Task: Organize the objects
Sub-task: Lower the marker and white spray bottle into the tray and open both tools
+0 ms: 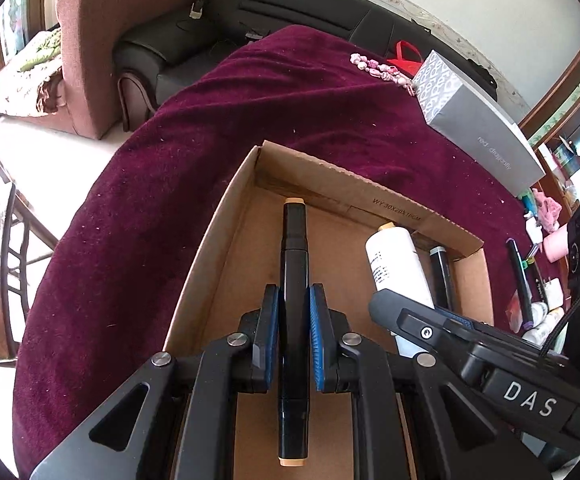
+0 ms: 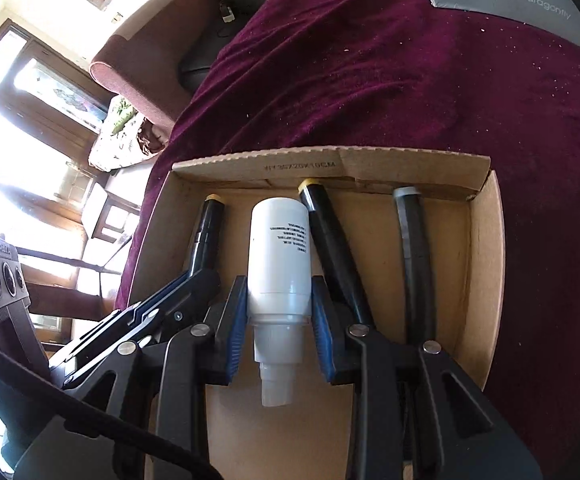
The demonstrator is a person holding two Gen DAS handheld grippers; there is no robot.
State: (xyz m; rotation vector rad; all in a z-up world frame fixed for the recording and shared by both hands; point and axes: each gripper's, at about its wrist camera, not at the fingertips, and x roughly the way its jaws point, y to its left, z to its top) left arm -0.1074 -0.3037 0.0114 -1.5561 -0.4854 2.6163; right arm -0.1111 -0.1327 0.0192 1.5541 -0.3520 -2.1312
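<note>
My left gripper (image 1: 294,300) is shut on a black marker (image 1: 294,264) with peach end caps, held lengthwise over the open cardboard box (image 1: 209,248). My right gripper (image 2: 278,292) is shut on a white bottle (image 2: 277,248) with black print, its neck toward the camera, low inside the same box (image 2: 486,248). In the right wrist view the left gripper (image 2: 193,280) and its marker (image 2: 205,232) show at the left. Two more black markers lie in the box, one with a yellow cap (image 2: 330,240) and one with a grey cap (image 2: 414,248).
The box sits on a maroon cloth (image 1: 209,120) over the table. A grey shoe box (image 1: 478,120) and pink beads (image 1: 382,68) lie at the far side. More markers and small bottles (image 1: 530,280) lie right of the box. A black sofa (image 1: 290,4) and an armchair (image 1: 101,40) stand beyond.
</note>
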